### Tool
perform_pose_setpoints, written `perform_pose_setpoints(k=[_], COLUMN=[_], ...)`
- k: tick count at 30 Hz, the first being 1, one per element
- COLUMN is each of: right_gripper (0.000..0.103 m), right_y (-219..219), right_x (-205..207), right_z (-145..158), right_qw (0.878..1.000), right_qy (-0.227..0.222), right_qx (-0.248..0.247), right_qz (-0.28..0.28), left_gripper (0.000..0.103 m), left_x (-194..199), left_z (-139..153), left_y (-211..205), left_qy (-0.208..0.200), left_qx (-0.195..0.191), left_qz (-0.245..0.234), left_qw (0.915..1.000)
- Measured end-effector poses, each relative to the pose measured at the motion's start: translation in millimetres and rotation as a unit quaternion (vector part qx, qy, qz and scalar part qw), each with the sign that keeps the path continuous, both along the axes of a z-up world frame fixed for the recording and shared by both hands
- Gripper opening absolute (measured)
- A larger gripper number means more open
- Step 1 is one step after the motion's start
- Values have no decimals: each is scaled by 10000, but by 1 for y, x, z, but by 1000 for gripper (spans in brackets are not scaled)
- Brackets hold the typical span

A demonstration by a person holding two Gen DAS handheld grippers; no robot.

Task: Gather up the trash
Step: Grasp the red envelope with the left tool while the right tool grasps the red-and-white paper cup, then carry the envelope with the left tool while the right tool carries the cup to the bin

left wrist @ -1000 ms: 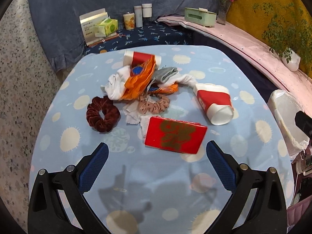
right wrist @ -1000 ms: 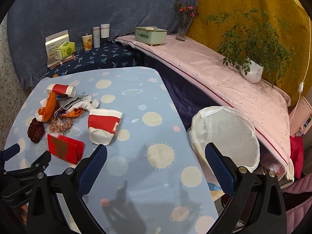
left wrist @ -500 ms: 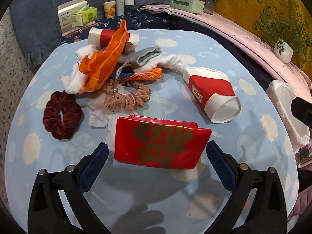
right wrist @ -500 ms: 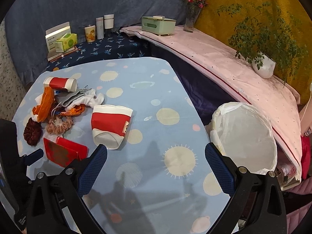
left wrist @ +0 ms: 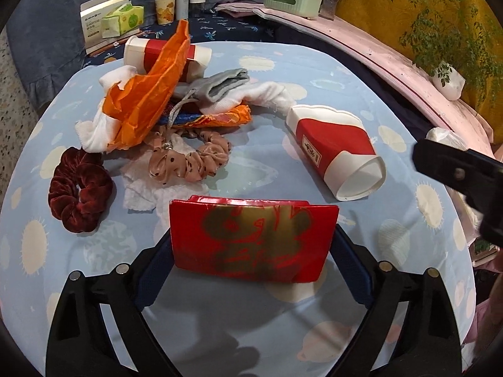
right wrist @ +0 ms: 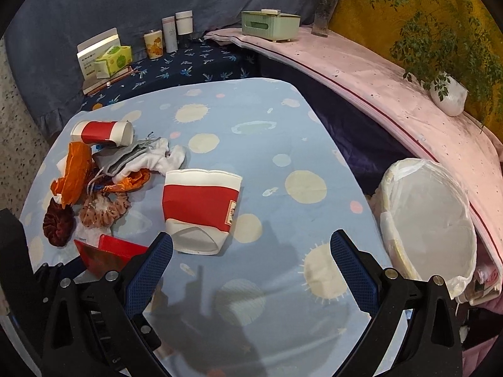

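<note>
- Left gripper (left wrist: 253, 270): jaws wide but closing, straddling the red box (left wrist: 254, 241) lying on the table (left wrist: 220, 323). The box fills nearly the whole gap; pads at its ends, firm contact cannot be confirmed.
- Risk: the box is flat and looks like thin card. If the pads land on the corners, it may buckle or pivot out on lift.
- Right gripper (right wrist: 251, 260): jaws apart, nothing between them, hovering over bare table just beside the squashed cup (right wrist: 201, 212).
- Risk: the cup lies on its side, already crushed; a grip across the soft wall could fold it flat and lose it.
- Beyond the box: tissue (left wrist: 141, 188), two scrunchies (left wrist: 80, 196), orange wrapper (left wrist: 151, 100), socks (left wrist: 226, 89), second cup (left wrist: 163, 53), all tangled in one pile.
- Risk: scrunchies and socks are likely not trash; a grab at the wrapper may drag them along.
- Bin (right wrist: 430, 220): off the table's right edge, liner open, looks empty. A drop near the rim could miss.
</note>
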State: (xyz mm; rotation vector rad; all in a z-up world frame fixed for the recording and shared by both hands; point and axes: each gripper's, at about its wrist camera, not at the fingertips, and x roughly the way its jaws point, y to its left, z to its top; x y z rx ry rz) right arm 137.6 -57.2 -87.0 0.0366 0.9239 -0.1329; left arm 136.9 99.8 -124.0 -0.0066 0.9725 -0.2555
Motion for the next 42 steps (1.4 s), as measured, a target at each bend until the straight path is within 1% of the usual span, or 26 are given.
perform_pose_setpoints(k=[3, 7, 10, 14, 15, 16, 18, 20, 22, 25, 31, 38, 42], right_gripper=[96, 92, 92, 91, 88, 81, 71, 70, 70, 70, 70, 70, 70], right_y=[8, 17, 24, 35, 37, 39, 38, 37, 35, 30, 5, -43, -73], right_x=[12, 30, 43, 58, 61, 63, 64, 61, 55, 44, 23, -10, -31], right_z=[-9, -21, -29, -41, -45, -48, -53, -52, -47, -31, 11, 61, 77], right_qw=[9999, 9994, 9986, 9978, 9976, 9972, 9965, 9968, 9972, 9985, 9999, 9979, 9954], right_qy=[107, 280, 398, 553, 596, 652, 740, 697, 619, 412, -33, -527, -709], right_qx=[36, 138, 212, 125, 97, 94, 128, 174, 190, 84, 48, -69, -89], right_qz=[81, 173, 265, 343, 350, 356, 361, 354, 380, 342, 97, -364, -644], left_gripper=[89, 89, 89, 89, 89, 89, 89, 89, 89, 89, 89, 89, 89], left_x=[1, 1, 3, 7, 7, 7, 6, 5, 5, 3, -1, -11, -17], left_z=[4, 12, 17, 19, 19, 20, 21, 23, 25, 31, 52, 85, 101], left_y=[6, 19, 27, 34, 35, 35, 36, 36, 36, 35, 19, -23, -56], left_qy=[10, -53, -83, -33, -29, -26, -41, -36, -40, -73, -267, -576, -739], left_qx=[18, 75, 108, 197, 212, 231, 263, 273, 267, 232, 146, 28, -11], left_qz=[129, 386, 498, 614, 629, 639, 648, 645, 640, 647, 510, 168, -107], left_qw=[9999, 9992, 9987, 9979, 9978, 9977, 9975, 9975, 9976, 9976, 9982, 9982, 9972])
